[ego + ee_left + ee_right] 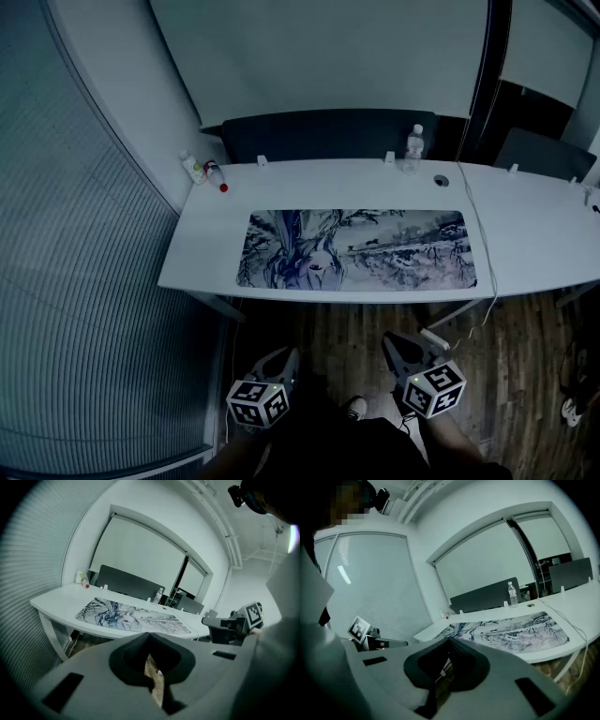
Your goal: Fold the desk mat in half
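The desk mat (pixel 356 249), printed with a grey-blue drawing, lies flat and unfolded along the front of the white desk (pixel 202 246). Both grippers hang low in front of the desk, over the wooden floor, well short of the mat. My left gripper (pixel 284 362) is shut with nothing in it; its tips meet in the left gripper view (pixel 149 635), with the mat (pixel 131 617) beyond. My right gripper (pixel 401 350) also looks shut and empty (pixel 450 642), and it points at the mat (pixel 511 631).
A water bottle (pixel 414 147) stands at the desk's back edge near a cable grommet (pixel 441 180). Two small bottles (pixel 199 170) sit at the back left corner. A white cable (pixel 483 246) runs over the desk just right of the mat. Blinds cover the left wall.
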Tool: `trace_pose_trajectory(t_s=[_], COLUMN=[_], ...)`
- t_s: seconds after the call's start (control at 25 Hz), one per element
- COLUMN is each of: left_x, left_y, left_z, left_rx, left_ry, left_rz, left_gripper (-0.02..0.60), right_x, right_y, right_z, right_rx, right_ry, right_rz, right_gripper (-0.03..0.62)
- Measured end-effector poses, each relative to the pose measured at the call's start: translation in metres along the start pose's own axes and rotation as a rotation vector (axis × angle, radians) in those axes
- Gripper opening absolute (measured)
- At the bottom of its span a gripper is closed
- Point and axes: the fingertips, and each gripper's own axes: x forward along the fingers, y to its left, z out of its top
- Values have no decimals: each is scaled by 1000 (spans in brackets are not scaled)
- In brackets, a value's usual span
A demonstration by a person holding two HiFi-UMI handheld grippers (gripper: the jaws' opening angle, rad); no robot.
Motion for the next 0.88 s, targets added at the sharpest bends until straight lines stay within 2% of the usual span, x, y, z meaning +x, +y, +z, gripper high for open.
trace_pose_trajectory(t_s=[0.88], left_x=[5], left_y=[12], left_z=[0], left_rx=[13], left_ry=[6], left_rz=[15], left_gripper=[6], right_x=[14], right_y=[-7], right_z=[3], right_rx=[18], right_ry=[-36], right_rz=[-8], right_gripper=[24])
